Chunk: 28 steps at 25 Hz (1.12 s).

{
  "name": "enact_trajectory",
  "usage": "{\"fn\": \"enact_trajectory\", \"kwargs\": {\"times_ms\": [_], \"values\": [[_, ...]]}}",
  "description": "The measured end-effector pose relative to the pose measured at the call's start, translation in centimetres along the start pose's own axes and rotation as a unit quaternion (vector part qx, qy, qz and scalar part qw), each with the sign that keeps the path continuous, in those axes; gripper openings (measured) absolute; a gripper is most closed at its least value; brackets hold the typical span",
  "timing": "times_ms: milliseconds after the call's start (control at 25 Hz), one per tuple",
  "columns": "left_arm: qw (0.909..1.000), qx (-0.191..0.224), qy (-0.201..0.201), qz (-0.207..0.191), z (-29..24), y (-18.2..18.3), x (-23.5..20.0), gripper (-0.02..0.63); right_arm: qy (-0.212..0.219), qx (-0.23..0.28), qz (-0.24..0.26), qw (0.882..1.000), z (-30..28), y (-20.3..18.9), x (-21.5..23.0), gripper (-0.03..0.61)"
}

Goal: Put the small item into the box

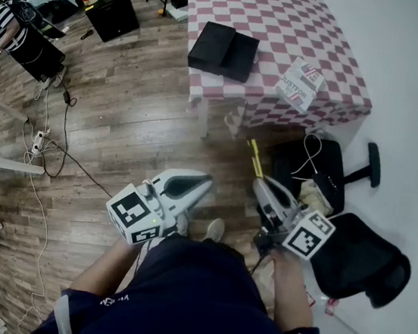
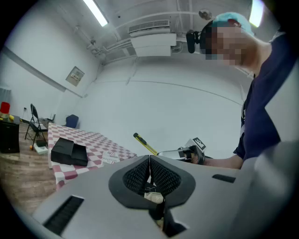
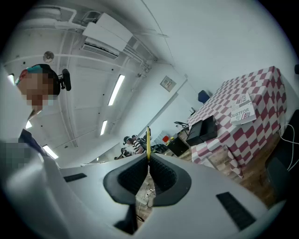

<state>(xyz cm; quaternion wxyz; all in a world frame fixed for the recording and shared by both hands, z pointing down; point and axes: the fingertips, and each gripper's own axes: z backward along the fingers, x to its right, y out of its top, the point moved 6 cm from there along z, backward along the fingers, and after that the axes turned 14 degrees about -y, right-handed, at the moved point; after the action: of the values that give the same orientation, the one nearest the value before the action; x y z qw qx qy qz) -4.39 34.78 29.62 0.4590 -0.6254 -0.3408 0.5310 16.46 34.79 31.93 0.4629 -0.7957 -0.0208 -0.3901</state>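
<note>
Yellow item (image 3: 148,140) (kind unclear) clamped in right gripper (image 3: 148,158); left gripper (image 2: 149,159) jaws together.

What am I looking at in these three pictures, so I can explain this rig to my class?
There is no robot here: a person holds a hand-operated claw in each hand. The head view comes from a camera on the person's head, looking down at the wooden floor. The other two views come from cameras riding on each claw, looking along it. The left claw is shut with nothing in it. The right claw is shut on a thin yellow stick-like item. Ahead stands a table with a red-and-white checked cloth. On it lie a flat black box and a white printed packet. The person stands apart from the table.
</note>
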Motion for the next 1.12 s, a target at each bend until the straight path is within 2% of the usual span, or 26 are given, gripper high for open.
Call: {"fn": "enact_trajectory", "kwargs": {"times_ms": [640,1120], "values": [[0.9999,-0.005,0.011,0.009,-1.7,-0.5,0.1,0.032,0.025,-0.006,-0.013,1.000,0.3,0.5,1.7,0.028],[0.9994,-0.005,0.033,-0.003,-5.1,-1.7,3.0,0.032,0.040,-0.026,0.038,0.998,4.5,0.9,4.0,0.028]]}}
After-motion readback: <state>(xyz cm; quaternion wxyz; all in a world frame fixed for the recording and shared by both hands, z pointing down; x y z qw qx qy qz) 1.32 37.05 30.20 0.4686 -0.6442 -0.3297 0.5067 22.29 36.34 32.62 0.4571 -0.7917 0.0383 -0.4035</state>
